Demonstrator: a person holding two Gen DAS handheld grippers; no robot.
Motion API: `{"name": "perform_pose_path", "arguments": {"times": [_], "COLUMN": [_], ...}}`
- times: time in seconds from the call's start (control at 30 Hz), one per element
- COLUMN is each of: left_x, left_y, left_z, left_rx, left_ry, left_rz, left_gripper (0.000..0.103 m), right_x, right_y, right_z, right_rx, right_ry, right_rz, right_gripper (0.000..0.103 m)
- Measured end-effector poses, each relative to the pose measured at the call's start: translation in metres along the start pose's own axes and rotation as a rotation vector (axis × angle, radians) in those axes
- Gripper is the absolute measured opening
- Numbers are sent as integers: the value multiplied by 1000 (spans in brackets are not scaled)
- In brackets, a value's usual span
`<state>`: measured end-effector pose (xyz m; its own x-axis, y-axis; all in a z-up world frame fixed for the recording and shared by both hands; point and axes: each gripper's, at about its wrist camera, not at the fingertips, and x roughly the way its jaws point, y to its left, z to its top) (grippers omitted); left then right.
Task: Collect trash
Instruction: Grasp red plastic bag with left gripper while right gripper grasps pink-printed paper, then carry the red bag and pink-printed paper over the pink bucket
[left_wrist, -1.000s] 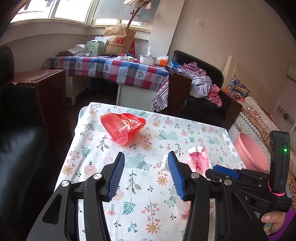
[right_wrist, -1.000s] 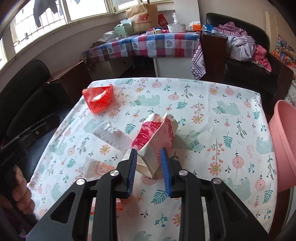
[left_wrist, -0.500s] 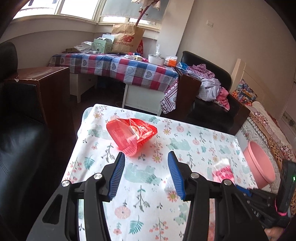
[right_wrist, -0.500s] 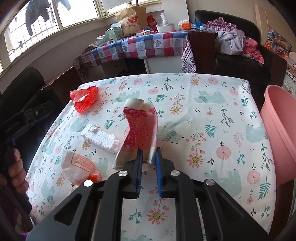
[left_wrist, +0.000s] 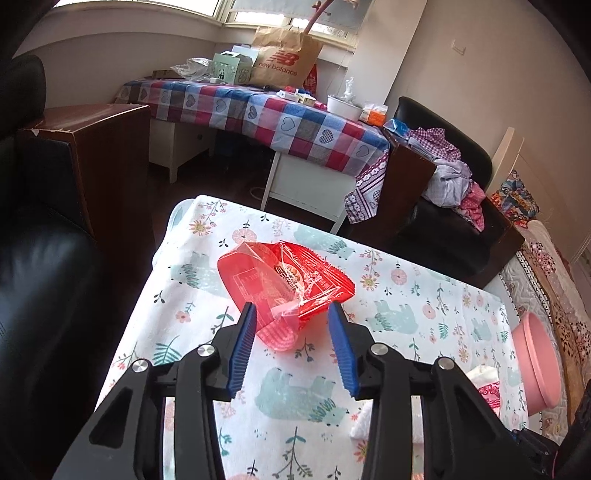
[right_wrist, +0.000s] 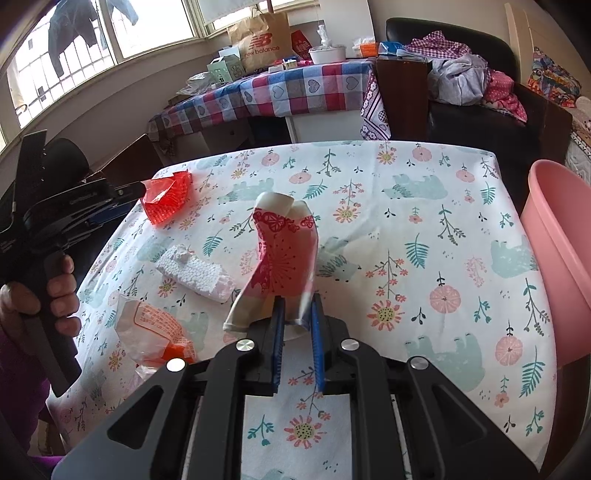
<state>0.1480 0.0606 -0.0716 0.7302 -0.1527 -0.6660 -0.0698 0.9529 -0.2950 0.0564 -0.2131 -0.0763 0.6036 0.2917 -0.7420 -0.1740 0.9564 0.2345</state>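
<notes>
Trash mostly uncollected. Right gripper (right_wrist: 297, 325) pinches red-and-white paper wrapper (right_wrist: 286, 254), lifted over floral table (right_wrist: 461, 266). Left gripper (left_wrist: 291, 332), spread, brackets red plastic wrapper (left_wrist: 284, 284). Foam piece (right_wrist: 194, 273), orange-printed bag (right_wrist: 155, 328) remain; pink basin (right_wrist: 557, 236) beside the table.

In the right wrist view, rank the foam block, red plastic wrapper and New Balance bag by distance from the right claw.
1. Foam block, left of the right claw, on the table.
2. Red plastic wrapper, far-left table edge.
3. New Balance bag, on the checkered table by the window.
</notes>
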Motion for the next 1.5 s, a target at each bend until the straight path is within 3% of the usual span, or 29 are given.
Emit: {"name": "perform_pose_path", "arguments": {"times": [0.07, 0.17, 0.23, 0.33, 0.87, 1.13, 1.5], "left_x": [6, 11, 14, 13, -76, -100, -103], "left_y": [-1, -2, -1, 0, -32, -74, -144], "left_z": [1, -1, -2, -3, -7, -16, -34], "left_rx": [3, 18, 17, 9, 75, 140, 254], "left_ry": [12, 25, 32, 24, -99, -100, -53], "left_rz": [3, 9, 9, -1, -134, -230, -337], "left_gripper": [39, 27, 14, 9, 6, 6, 6], "right_x": [0, 0, 1, 2, -31, -66, -103], "right_y": [0, 0, -1, -1, -18, -44, -85], "right_z": [0, 0, 1, 1, -7, -14, -25], "right_rx": [-1, 0, 2, 6, 59, 117, 192], "right_ry": [1, 1, 2, 6, -48, -120, -213], "right_rz": [-2, -1, 0, -4, 53, 6, -60], "right_gripper": [14, 14, 14, 14, 9, 9, 9]}}
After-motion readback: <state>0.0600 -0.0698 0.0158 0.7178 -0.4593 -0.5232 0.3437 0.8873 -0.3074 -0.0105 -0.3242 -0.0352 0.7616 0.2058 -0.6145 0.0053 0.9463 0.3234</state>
